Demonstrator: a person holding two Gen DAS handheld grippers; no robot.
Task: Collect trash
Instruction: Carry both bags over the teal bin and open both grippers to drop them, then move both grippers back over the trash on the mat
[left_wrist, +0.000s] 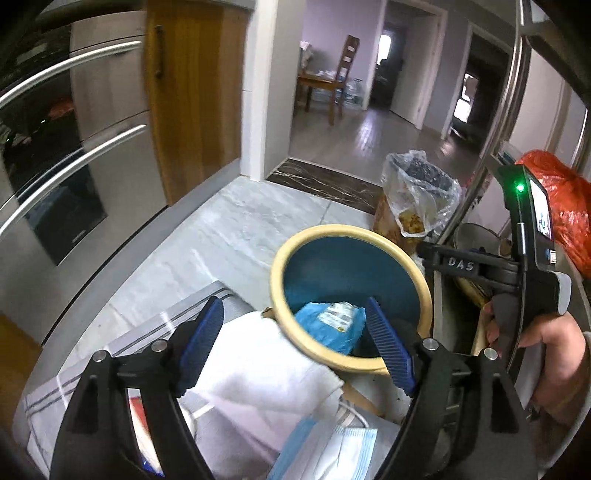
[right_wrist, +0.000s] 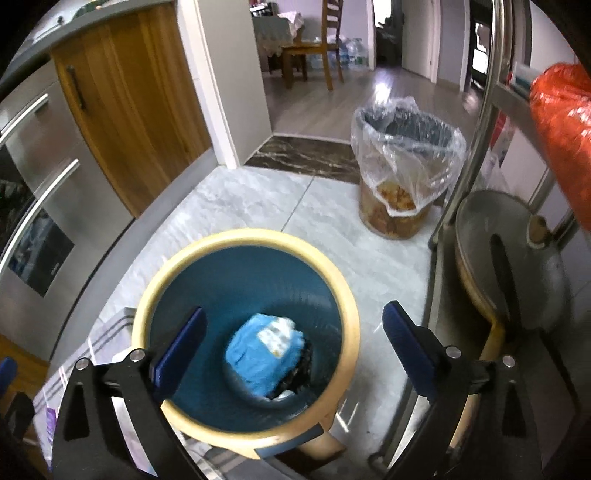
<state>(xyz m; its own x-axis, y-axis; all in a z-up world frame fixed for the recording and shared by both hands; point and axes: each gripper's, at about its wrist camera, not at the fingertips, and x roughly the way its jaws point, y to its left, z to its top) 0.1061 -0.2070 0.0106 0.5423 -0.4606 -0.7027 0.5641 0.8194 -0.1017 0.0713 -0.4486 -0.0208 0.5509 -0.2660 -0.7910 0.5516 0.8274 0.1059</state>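
Trash in the bin

We hold our left gripper (left_wrist: 295, 347) and right gripper (right_wrist: 291, 354) wide over the bin (right_wrist: 184, 254). Blue trash (right_wrist: 264, 362) sits at its bottom.

"DAS" in raised letters on the right gripper (left_wrist: 424, 251), package label (left_wrist: 334, 316) print too small to read

Looking into a home kitchen: steel oven fronts (left_wrist: 55, 155) with bar handles lining the left wall, a wooden cabinet door (right_wrist: 125, 103) beside them, marble floor tiles (right_wrist: 258, 206) underfoot, and a doorway opening onto a dining table (left_wrist: 319, 86) with 1 wooden chair (right_wrist: 325, 40).
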